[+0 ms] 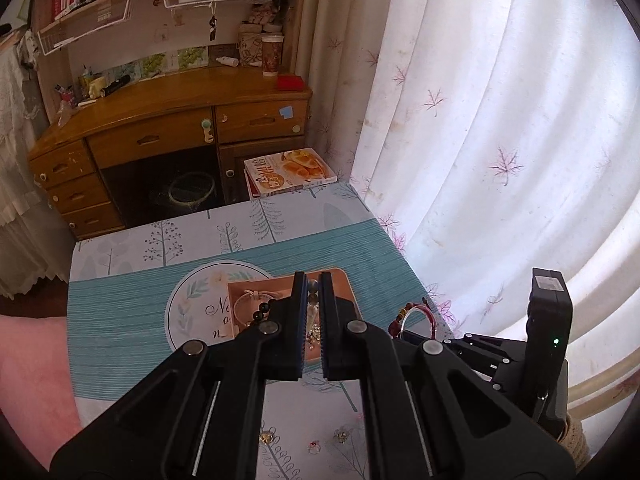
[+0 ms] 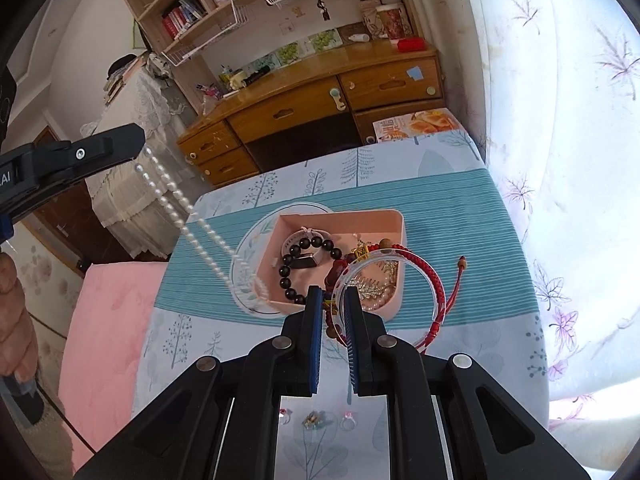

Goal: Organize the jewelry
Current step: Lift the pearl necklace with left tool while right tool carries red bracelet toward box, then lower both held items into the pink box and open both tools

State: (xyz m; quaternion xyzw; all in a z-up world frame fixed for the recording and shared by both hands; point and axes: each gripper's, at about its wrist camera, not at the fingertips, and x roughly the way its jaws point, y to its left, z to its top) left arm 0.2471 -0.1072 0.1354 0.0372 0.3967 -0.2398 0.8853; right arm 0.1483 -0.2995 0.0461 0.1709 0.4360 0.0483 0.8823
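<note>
While both grippers are hanging above the table (image 2: 460,200), each is carrying jewelry. Left gripper (image 2: 138,142) is clamped on a pearl necklace (image 2: 188,216), strand trailing down toward the near left corner of the pink tray (image 2: 384,216); lower end looks to be draping at the tray rim, contact unclear. Right gripper (image 2: 333,300) is pinching a bundle of bangles: a clear bangle (image 2: 430,280), a red braided bracelet (image 2: 438,276) and red beads, all dangling over the tray's right side. Tray is already holding a dark bead bracelet (image 2: 296,256) and gold pieces. Three small rings (image 2: 316,418) are lying on the cloth nearer the camera, outside the tray.

Judgement: a transfer step is under way, items lifted and heading for sorting. Next move is calling for lowering each piece without tangling pearls on the rim, then letting go; rings are remaining to be collected.
</note>
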